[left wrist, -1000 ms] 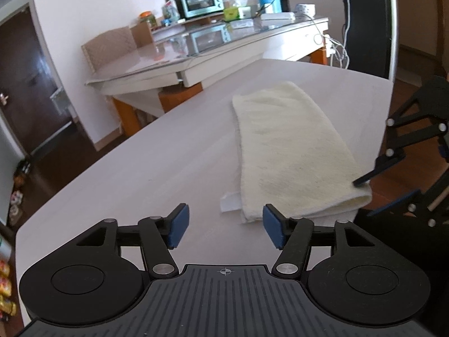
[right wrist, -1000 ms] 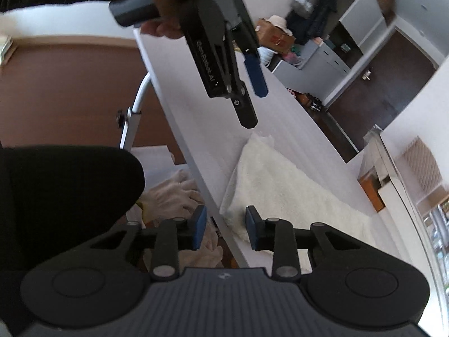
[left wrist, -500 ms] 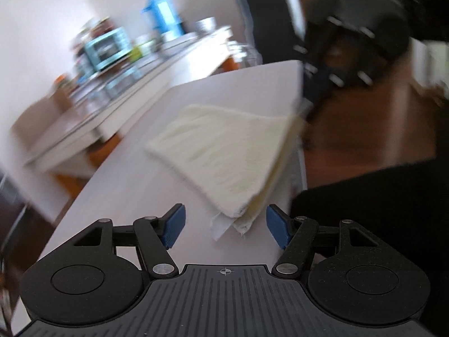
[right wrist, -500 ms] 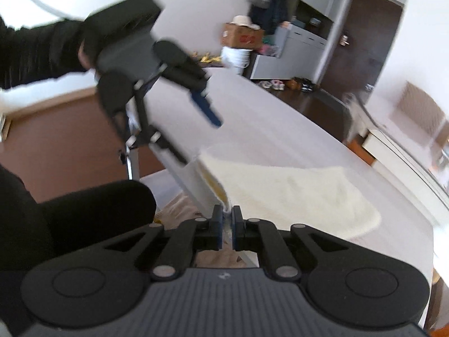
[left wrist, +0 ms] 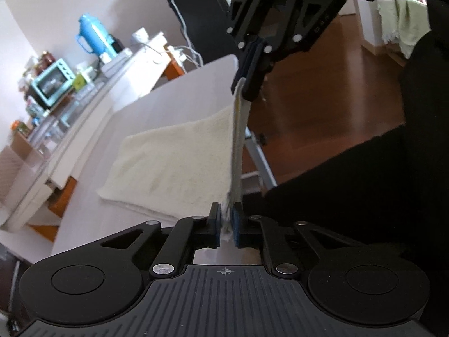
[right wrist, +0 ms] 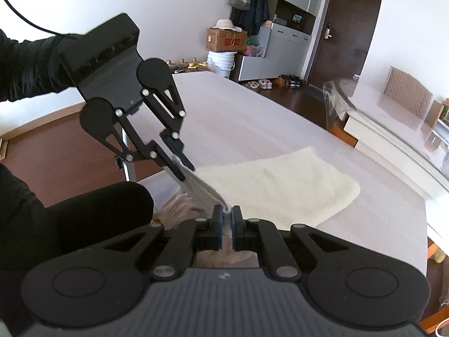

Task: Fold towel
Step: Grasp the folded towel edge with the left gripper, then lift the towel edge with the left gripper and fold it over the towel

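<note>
Left gripper [left wrist: 225, 223], black w/ blue pads, has its jaws closed almost fully on one near corner of a cream towel [left wrist: 179, 163]; only the thickness of cloth sits btwn the pads. Right gripper [right wrist: 227, 226], same build, is likewise pinched tight on the other near corner, cloth bunched btwn its pads.

In the left wrist view the right gripper [left wrist: 248, 84] shows at top centre, pointing down, w/ the towel edge running taut from it to the left gripper as a thin vertical strip. In the right wrist view the left gripper [right wrist: 183, 172] comes in from upper left, held by a hand in a dark sleeve [right wrist: 28, 67], tips clamped on the towel [right wrist: 280, 185].

The near edge of the towel is lifted off the surface, stretched btwn the two grippers. The rest lies flat on a pale wood-grain table [right wrist: 238, 118], already doubled over, far end rounded, close to the table's near edge. A person's dark-clothed leg [right wrist: 84, 219] sits just beside that edge.

Beyond, in the left wrist view: a second table w/ a teal toaster oven [left wrist: 52, 81] and a blue kettle [left wrist: 91, 36], plus a dark fridge [left wrist: 202, 14] by the wall. In the right wrist view: brown floor, a cardboard box [right wrist: 226, 39] w/ a hat on top, a white bucket [right wrist: 221, 61], shoes by a dark door [right wrist: 348, 28].
</note>
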